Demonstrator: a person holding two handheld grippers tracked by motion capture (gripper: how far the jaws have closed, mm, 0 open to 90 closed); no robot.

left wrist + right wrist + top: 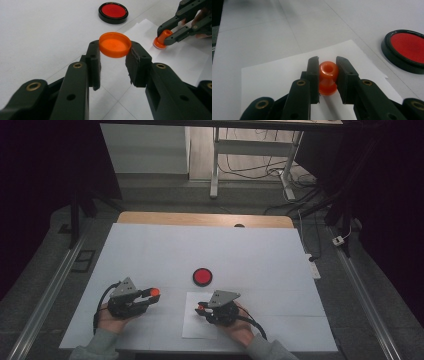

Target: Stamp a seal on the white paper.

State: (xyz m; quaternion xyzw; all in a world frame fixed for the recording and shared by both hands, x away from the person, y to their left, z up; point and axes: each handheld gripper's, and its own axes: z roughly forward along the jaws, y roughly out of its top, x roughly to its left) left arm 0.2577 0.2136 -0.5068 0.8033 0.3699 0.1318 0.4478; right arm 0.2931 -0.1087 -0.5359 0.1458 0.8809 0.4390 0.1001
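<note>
My left gripper [113,56] is shut on an orange round cap [115,44], held level between its tips just above the white table; in the high view the left gripper [151,293] and the cap [154,292] sit at the lower left. My right gripper [326,68] is shut on a small orange stamp handle [327,77] with a hollow top, standing upright on a white paper sheet [269,77]. The high view has the right gripper [201,308] and the stamp [200,308] over the paper [192,327]. From the left gripper view, the stamp [161,40] rests on the paper.
A round red ink pad in a black case [202,276] lies open on the table just beyond the paper, between the two grippers [113,12] [408,48]. The white table top [250,255] ends at a wooden strip at the back.
</note>
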